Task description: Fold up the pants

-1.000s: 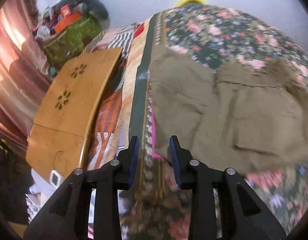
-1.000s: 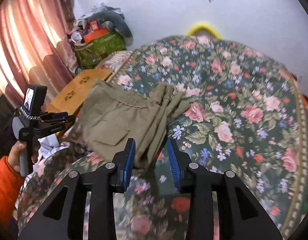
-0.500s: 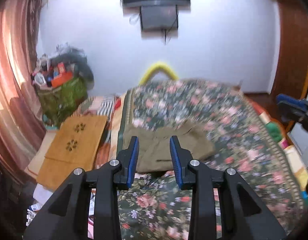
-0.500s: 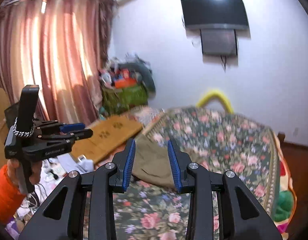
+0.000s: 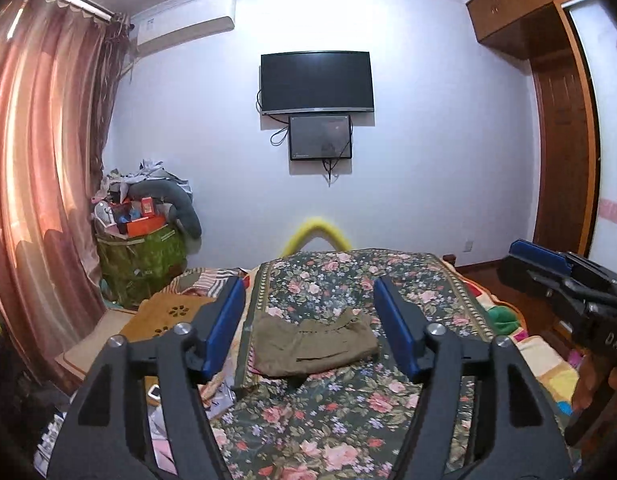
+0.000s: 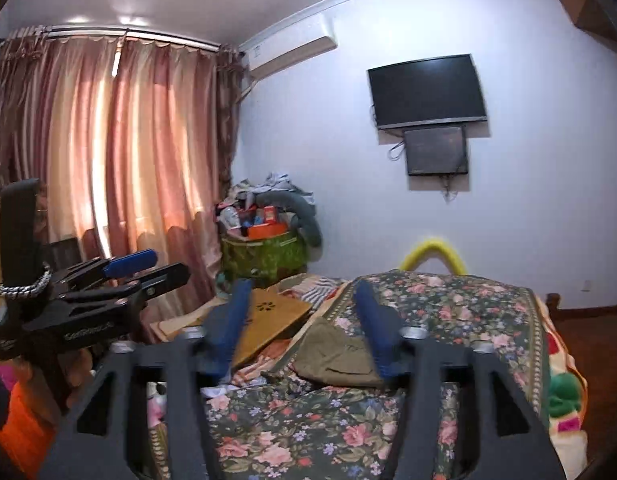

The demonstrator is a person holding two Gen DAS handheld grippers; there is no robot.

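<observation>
The olive-green pants [image 5: 314, 346] lie folded into a compact rectangle on the floral bedspread [image 5: 332, 412], near its left edge. They also show in the right wrist view [image 6: 334, 358]. My left gripper [image 5: 310, 330] is open and empty, held well back from the pants and above the bed. My right gripper [image 6: 302, 326] is open and empty too, also held back. Each gripper shows in the other's view, the right one at the right edge [image 5: 564, 276], the left one at the left [image 6: 108, 276].
A wooden folding table [image 5: 168, 316] leans beside the bed on the left. A green bag of clutter [image 5: 142, 256] stands by the pink curtains [image 5: 32, 184]. A TV [image 5: 316, 82] hangs on the far wall. A yellow bar [image 5: 316, 230] rises behind the bed.
Both grippers have pulled up and back from the pants, tilted to face the far wall, and their jaws have opened wider. The pants stay folded on the bed.
</observation>
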